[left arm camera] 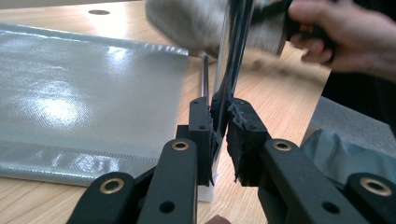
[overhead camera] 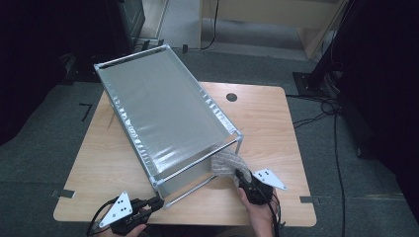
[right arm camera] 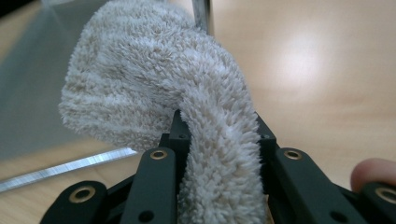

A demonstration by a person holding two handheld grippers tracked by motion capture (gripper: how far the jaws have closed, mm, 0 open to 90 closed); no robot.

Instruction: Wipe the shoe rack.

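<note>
A metal-framed rack (overhead camera: 163,113) with a grey fabric top stands slantwise on the wooden table (overhead camera: 267,123). My left gripper (overhead camera: 157,202) is at the rack's near corner. In the left gripper view it (left arm camera: 222,135) is shut on the upright metal corner post (left arm camera: 226,84), beside the lower grey shelf (left arm camera: 84,93). My right gripper (overhead camera: 240,175) is at the rack's near right end, shut on a fluffy beige towel (overhead camera: 225,165). In the right gripper view the towel (right arm camera: 154,79) bulges out above the gripper (right arm camera: 219,135), close to a frame bar (right arm camera: 65,168).
A round cable hole (overhead camera: 231,97) is in the table's far side. Cables (overhead camera: 316,106) trail over the grey carpet on the right. Bare wood lies to the right of the rack and along the left edge.
</note>
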